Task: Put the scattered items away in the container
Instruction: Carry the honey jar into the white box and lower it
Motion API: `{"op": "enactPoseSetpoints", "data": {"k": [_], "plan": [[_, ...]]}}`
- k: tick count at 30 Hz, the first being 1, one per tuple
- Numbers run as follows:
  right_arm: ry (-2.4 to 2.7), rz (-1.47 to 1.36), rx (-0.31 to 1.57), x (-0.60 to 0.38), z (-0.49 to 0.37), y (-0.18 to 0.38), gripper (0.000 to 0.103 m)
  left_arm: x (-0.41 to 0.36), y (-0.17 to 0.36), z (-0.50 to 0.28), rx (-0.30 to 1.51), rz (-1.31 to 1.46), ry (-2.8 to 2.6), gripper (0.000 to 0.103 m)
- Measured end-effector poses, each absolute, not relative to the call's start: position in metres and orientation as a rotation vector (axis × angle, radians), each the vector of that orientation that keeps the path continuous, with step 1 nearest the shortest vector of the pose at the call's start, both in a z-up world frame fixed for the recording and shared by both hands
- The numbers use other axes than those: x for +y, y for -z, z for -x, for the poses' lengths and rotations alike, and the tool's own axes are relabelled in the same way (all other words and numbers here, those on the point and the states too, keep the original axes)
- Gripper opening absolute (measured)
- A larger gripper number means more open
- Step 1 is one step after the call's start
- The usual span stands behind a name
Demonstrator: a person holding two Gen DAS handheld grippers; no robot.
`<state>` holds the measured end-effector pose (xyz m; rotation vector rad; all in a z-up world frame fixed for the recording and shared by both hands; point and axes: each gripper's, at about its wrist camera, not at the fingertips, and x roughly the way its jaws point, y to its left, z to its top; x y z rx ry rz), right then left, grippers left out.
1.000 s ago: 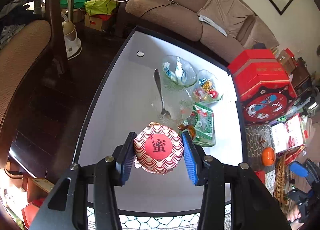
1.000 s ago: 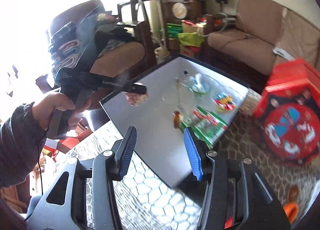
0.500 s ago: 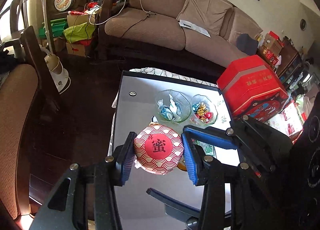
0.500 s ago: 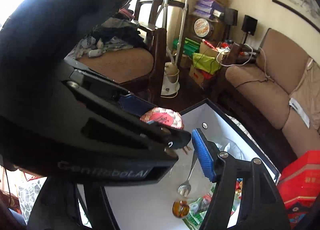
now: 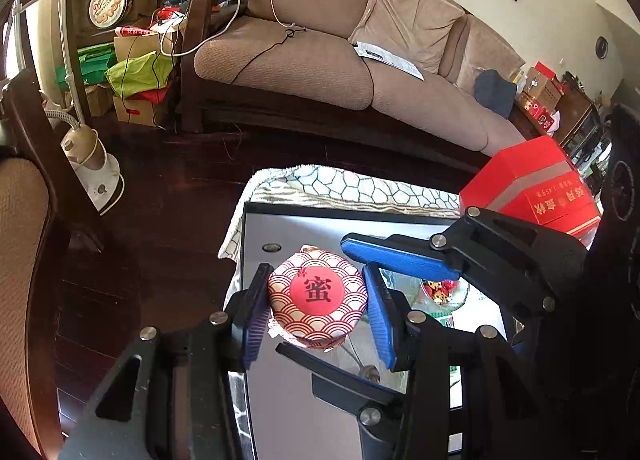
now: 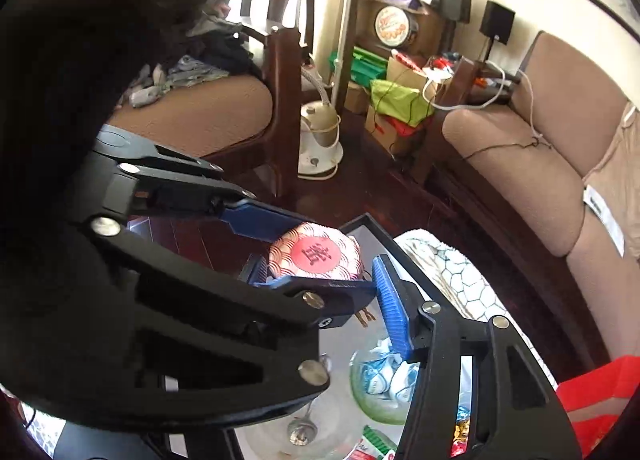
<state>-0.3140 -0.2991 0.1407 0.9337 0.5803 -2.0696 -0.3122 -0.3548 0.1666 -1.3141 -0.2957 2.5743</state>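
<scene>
Left wrist view showed our left gripper [image 5: 316, 308] clamped on the jar [image 5: 317, 297], one blue pad tight on each side of its red-and-white patterned cap. We judged the side grip kept the jar upright and its lid level for carrying, lifted clear of the tray [image 5: 256, 236] beneath the fingers. Just right of the jar, the right gripper [image 5: 360, 300] crossed our view, its upper finger [image 5: 400, 262] lying beyond the jar and its lower one passing under it, so the jar sat inside that second pair of jaws too.

Past the right pad, half hidden by that tool, a glass bowl [image 5: 442, 292] held small red and yellow sweets.

From the right wrist view, the left tool's fingers crossed from the left and held the jar [image 6: 314, 256] ahead of the right gripper [image 6: 320, 292]. Its jaws were closing, with the jar between them; we could not tell whether the pads touched it yet. It looked to us like a handover or a two-handed steadying. Below the right pad, a green glass bowl [image 6: 380, 412] held white and blue wrapped packets. A spoon [image 6: 300, 430] rested in a clear dish [image 6: 256, 444] lower left of it. Which vessel the task meant, we could not tell.
</scene>
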Motion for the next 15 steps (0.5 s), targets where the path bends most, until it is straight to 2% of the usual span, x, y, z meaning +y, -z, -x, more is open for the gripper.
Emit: {"op": "enactPoseSetpoints", "data": {"k": [7,11,15], "plan": [[2.017,-1.006,0.573,-0.29,0.334,-0.115,0.043,-0.354,-0.142,0.327,-0.35,1.422,-2.532,0.046],[2.025,-1.045,0.572,-0.286,0.34,-0.1,0.042,-0.368,-0.137,0.324,-0.489,1.425,-2.506,0.052],[2.061,-1.095,0.583,-0.289,0.35,-0.09,0.042,-0.392,-0.142,0.313,-0.652,1.365,-2.498,0.052]]}}
